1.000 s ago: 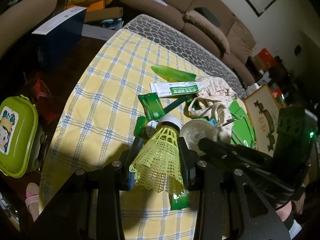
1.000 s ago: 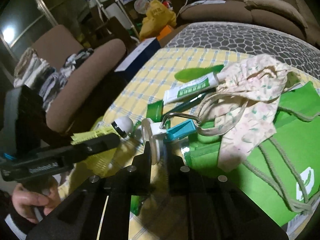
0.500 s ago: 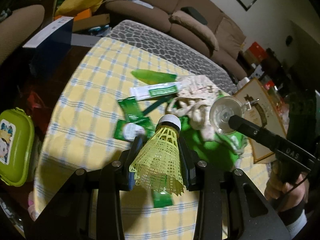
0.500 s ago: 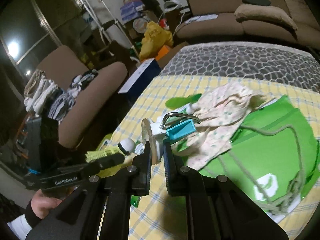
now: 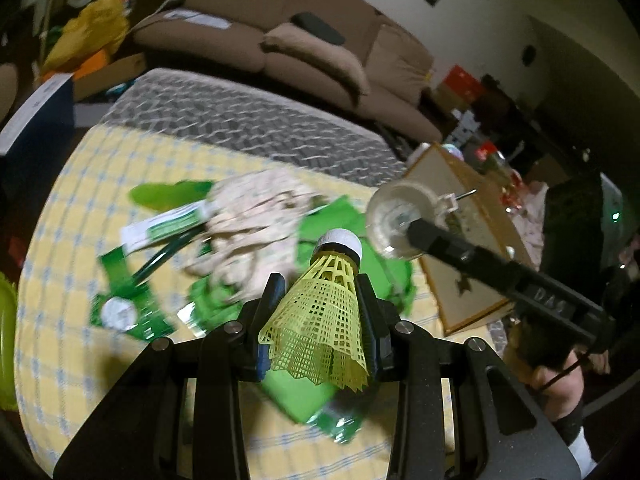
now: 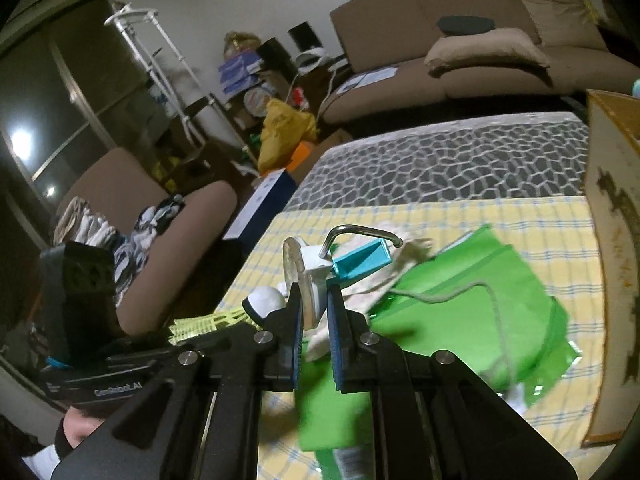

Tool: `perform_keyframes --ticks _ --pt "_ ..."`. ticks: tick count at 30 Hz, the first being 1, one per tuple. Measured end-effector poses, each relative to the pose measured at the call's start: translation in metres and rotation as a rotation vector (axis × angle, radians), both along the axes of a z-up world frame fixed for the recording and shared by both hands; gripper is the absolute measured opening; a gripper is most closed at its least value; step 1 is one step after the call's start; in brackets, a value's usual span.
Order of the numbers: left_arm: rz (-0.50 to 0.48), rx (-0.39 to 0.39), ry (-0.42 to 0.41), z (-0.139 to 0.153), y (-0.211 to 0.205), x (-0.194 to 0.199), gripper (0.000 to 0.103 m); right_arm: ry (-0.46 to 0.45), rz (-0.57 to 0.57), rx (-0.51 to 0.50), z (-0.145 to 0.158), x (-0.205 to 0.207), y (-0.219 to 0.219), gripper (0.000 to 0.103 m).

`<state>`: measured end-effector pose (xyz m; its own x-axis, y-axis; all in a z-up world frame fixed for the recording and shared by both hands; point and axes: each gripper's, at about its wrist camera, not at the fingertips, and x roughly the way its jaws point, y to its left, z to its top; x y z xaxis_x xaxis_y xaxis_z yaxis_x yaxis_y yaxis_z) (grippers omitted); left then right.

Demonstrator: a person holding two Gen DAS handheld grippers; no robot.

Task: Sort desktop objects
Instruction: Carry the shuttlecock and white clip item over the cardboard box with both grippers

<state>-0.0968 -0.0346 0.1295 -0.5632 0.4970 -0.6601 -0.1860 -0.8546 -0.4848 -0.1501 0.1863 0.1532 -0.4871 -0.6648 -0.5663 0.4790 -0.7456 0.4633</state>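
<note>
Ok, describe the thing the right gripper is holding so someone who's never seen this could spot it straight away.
Above the yellow checked tablecloth, the right gripper is shut on a suction hook. It is a clear round disc with a white hub, a teal lever and a bent metal hook. Nothing nearby looks like it: the left gripper holds a yellow shuttlecock.

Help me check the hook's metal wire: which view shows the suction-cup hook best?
The right wrist view: the suction-cup hook sits close, side-on, its bent wire and blue lever clear. The left wrist view shows mainly its round clear cup, farther off.
</note>
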Motion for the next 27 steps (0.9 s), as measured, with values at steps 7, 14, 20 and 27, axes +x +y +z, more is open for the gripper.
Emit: perform_keyframes --ticks 7,14,20,27 --pt "-0.06 -0.017 0.034 0.022 0.051 -0.015 0.033 0.032 -0.078 0.002 0.015 -0.006 0.044 0.01" --pt "-0.092 -0.046 0.062 0.04 0.088 -0.025 0.033 0.074 -0.14 0.006 0.031 -0.006 0.079 0.01" --pt "-0.133 -0.061 0.084 0.053 0.124 -0.032 0.033 0.115 -0.204 0.049 0.039 0.0 0.109 0.01" --pt "-0.193 -0.082 0.099 0.062 0.18 -0.039 0.033 0.124 -0.274 0.063 0.041 0.004 0.149 0.01"
